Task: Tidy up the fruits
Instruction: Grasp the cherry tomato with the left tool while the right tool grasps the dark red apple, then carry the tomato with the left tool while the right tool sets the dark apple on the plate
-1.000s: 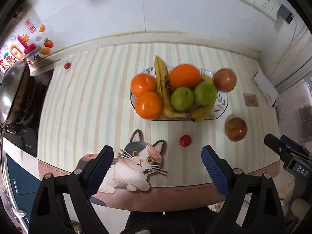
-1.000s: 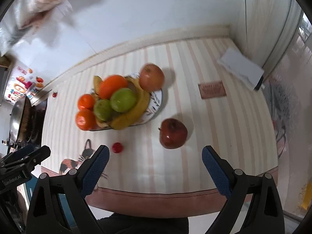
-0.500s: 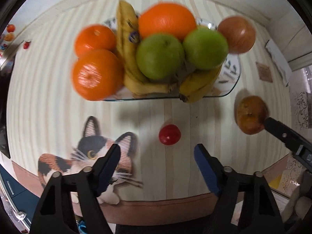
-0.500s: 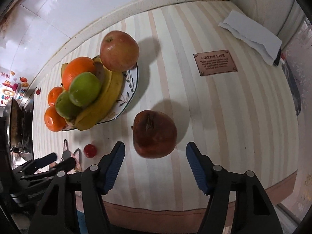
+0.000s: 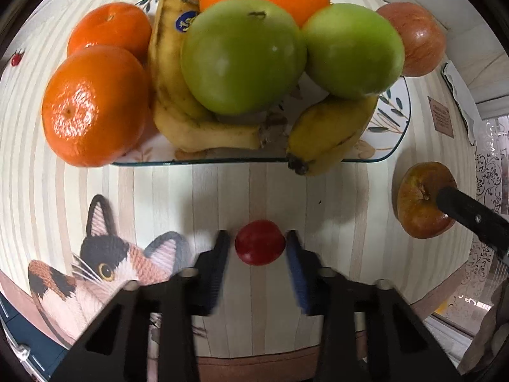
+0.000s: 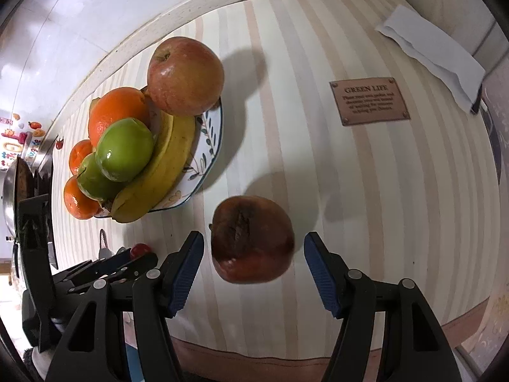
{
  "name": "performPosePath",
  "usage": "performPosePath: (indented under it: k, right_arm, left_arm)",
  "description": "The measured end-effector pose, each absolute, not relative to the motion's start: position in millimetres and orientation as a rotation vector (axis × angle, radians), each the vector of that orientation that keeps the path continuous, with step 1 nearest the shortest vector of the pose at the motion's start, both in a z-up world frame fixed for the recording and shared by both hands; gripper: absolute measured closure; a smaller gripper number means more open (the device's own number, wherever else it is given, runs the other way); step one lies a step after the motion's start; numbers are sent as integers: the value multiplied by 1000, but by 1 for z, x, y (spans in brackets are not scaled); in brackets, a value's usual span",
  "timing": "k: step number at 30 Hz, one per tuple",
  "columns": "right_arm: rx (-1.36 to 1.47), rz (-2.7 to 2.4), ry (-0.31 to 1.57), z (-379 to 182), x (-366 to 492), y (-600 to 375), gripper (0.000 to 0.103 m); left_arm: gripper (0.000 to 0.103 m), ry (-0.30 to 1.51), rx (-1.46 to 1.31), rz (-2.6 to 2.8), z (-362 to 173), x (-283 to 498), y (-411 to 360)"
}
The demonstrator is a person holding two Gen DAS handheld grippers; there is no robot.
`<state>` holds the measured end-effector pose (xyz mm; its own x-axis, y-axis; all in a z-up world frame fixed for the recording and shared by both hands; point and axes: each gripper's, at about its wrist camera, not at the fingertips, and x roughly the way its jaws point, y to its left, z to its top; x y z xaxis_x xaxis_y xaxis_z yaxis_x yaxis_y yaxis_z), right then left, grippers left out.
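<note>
A small red fruit point(image 5: 259, 246) lies on the striped tablecloth in front of the glass plate point(image 5: 394, 146), and my left gripper point(image 5: 256, 248) is shut on it, one blue pad at each side. The plate is piled with oranges, green apples, bananas and a red apple point(image 6: 186, 74). To its right a dark brown, blemished round fruit point(image 6: 253, 238) sits on the cloth between the fingers of my right gripper point(image 6: 254, 248). That gripper is half open, and a thin gap shows at each pad. One of its fingers point(image 5: 470, 216) crosses this fruit point(image 5: 420, 200) in the left wrist view.
A cat picture point(image 5: 105, 264) is printed on the cloth at the front left. A brown label point(image 6: 369, 102) and a folded white paper point(image 6: 432, 54) lie at the back right. A pan point(image 6: 9, 191) stands at the far left. The table's front edge point(image 6: 254, 363) runs just below the grippers.
Both grippers came down toward the table. The left jaws closed in from wide onto the small red fruit. The right jaws narrowed and dropped around the brown fruit.
</note>
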<state>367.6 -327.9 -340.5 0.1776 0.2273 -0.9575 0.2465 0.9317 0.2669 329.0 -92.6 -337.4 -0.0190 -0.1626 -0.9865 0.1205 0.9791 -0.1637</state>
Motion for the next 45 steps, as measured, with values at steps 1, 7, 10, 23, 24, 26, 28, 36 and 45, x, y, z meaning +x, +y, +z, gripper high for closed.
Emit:
performPosePath:
  k: [1,7,10,23,24,26,28,36,45]
  right_arm:
    - [402,-12,1406,-342,369,-326,35]
    - [380,-5,1448,-356,380,-315,35]
    - [383,-5,1456,-362,380,-315,35]
    - [359,16,1419,-369,375,-313,40]
    - [358,20,1416,-368,374,-312,40]
    - [357,28,1406,-365,371,-311,40]
    - [355,38,1392,-361,369,-307,40]
    - [334,61,1347,-343,369,-296,42]
    - [379,82,1281,-315,372,-307,42]
  left_arm:
    - [75,1572,-33,-226,-337,329,-93]
    - [75,1568,-42,-200,-333,326,-76]
    - [75,1567,-65,-172,-329,324,-59]
    - [75,1562,-151,-100,-323,320,-10]
    - [75,1561,-158,-101,-322,320,-8]
    - [75,1557,-164,-101,-319,319,-7]
    - [75,1553,-166,-103,-315,319,-6]
    - [75,1532,-164,-121,-293,325,5]
    - [75,1515,-164,-133,-282,330,-2]
